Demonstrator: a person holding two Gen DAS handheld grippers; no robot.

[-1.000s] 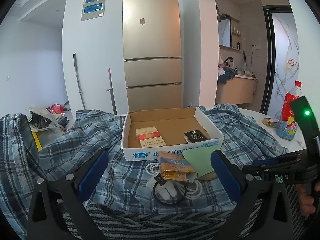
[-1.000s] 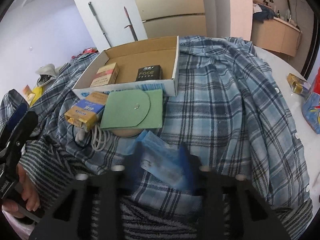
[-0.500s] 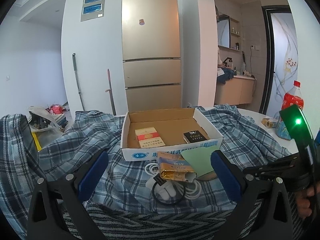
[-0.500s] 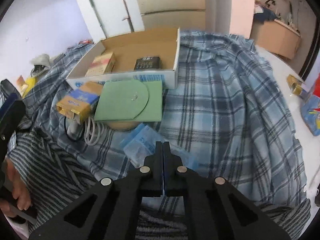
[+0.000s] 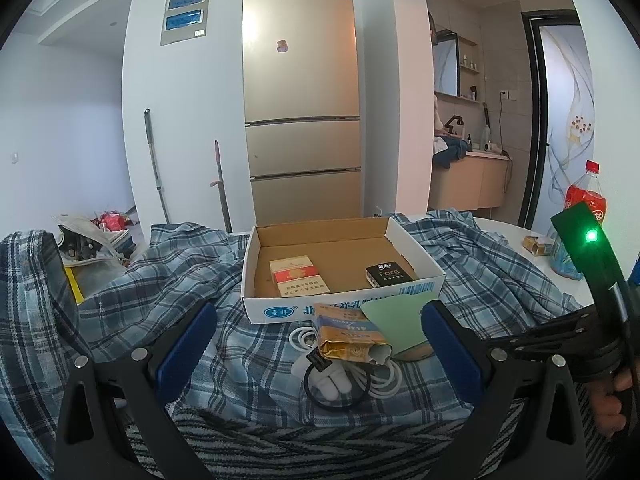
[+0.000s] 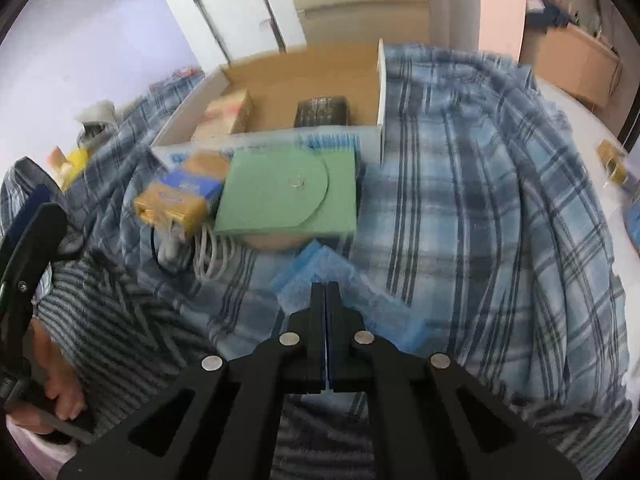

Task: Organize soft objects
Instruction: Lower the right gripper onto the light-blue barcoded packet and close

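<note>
My right gripper (image 6: 325,292) is shut on a clear blue soft packet (image 6: 352,292) that lies on the blue plaid shirt (image 6: 480,208). My left gripper (image 5: 318,332) is open and empty, low over the shirt (image 5: 160,292). Between its fingers lie a gold and blue pack (image 5: 348,340), a coiled white cable with a plug (image 5: 348,376) and a green envelope (image 5: 396,316). Behind them stands an open cardboard box (image 5: 340,304) holding a red and white pack (image 5: 298,276) and a black pack (image 5: 388,274). The box (image 6: 380,92) and envelope (image 6: 288,192) also show in the right wrist view.
A striped grey cloth (image 5: 280,448) lies at the near edge. A red soda bottle (image 5: 580,216) and a small gold box (image 5: 538,245) stand on the white table at the right. A gold fridge (image 5: 302,100) stands behind. Clutter (image 5: 92,236) lies at the left.
My right gripper closed from open onto the blue packet, and has since come closer to the box. My left gripper has stayed open and nearly still.
</note>
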